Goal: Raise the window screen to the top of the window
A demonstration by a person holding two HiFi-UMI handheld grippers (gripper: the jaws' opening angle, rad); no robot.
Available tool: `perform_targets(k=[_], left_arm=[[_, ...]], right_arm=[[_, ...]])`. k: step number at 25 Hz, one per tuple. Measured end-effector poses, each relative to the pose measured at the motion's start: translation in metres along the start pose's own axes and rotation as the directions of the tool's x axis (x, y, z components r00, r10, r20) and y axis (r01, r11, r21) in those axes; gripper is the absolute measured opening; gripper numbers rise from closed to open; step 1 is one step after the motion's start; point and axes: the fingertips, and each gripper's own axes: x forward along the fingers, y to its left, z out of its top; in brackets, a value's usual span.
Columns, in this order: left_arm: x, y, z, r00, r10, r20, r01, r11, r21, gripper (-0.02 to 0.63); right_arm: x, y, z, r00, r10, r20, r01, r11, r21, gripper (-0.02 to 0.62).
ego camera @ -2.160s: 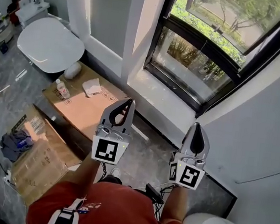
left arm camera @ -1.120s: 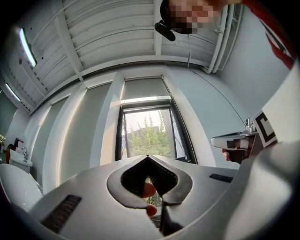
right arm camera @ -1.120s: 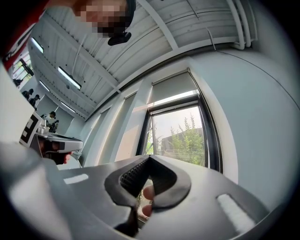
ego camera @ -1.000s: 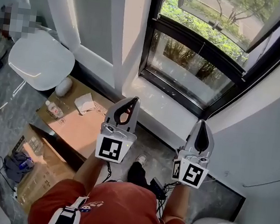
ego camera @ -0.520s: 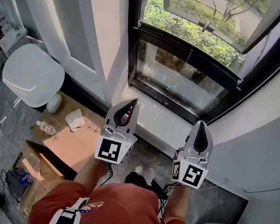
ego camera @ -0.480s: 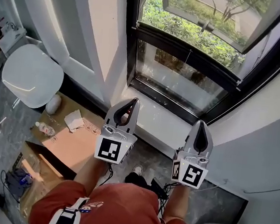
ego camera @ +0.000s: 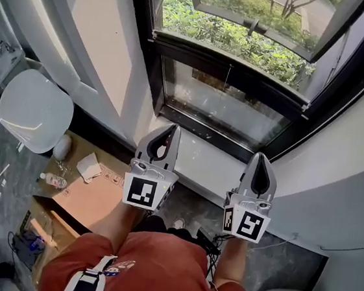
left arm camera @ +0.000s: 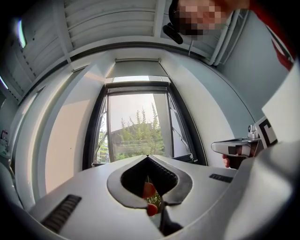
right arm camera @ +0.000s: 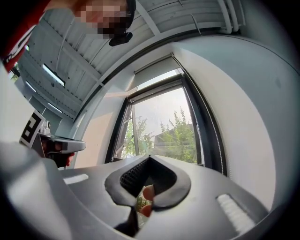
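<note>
**A:** What takes up the most room?

**B:** The window (ego camera: 177, 76), black-framed, across the top of the head view. Its upper sash stands open over green shrubs. The window screen belongs there, but its mesh is too fine to make out. A thin cord (ego camera: 226, 81) hangs from the cross-bar in front of the lower pane.

**A:** And below that?

**B:** A bare white sill (ego camera: 203, 163), then a cardboard box (ego camera: 91, 193) at lower left.

**A:** The grippers?

**B:** The left gripper (ego camera: 170, 127) and the right gripper (ego camera: 261, 156) are at mid-frame, well apart. Both tips are over the sill, short of the frame. Each has its jaws together on nothing.

**A:** Any writing?

**B:** Only the black-and-white square markers on the cubes. The symbols on the box and the label on the small bottle (ego camera: 52, 179) are too small to read.
</note>
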Motion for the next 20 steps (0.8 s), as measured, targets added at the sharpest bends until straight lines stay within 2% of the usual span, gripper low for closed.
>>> perform_targets(k=[7, 12, 15, 20], left_arm=[[0.03, 0.003, -0.007, 1.0, -0.028, 0.004, 0.028, 1.0, 0.001, 0.005], [0.06, 0.007, -0.015, 0.998, -0.064, 0.015, 0.064, 0.998, -0.026, 0.005], [0.083, 0.015, -0.016, 0.996, -0.075, 0.044, 0.076, 0.997, -0.022, 0.005], [0.121, 0.037, -0.025, 0.996, -0.09, 0.026, 0.091, 0.995, -0.036, 0.005]], right_arm=[[0.021, -0.01, -0.009, 1.0, -0.01, -0.011, 0.01, 1.0, -0.023, 0.009], [0.039, -0.018, -0.015, 0.999, -0.037, -0.011, 0.037, 0.998, -0.052, 0.009], [0.055, -0.026, -0.018, 0.998, -0.062, -0.012, 0.061, 0.995, -0.073, 0.009], [0.092, -0.031, -0.027, 0.995, -0.095, -0.018, 0.093, 0.991, -0.096, 0.009]])
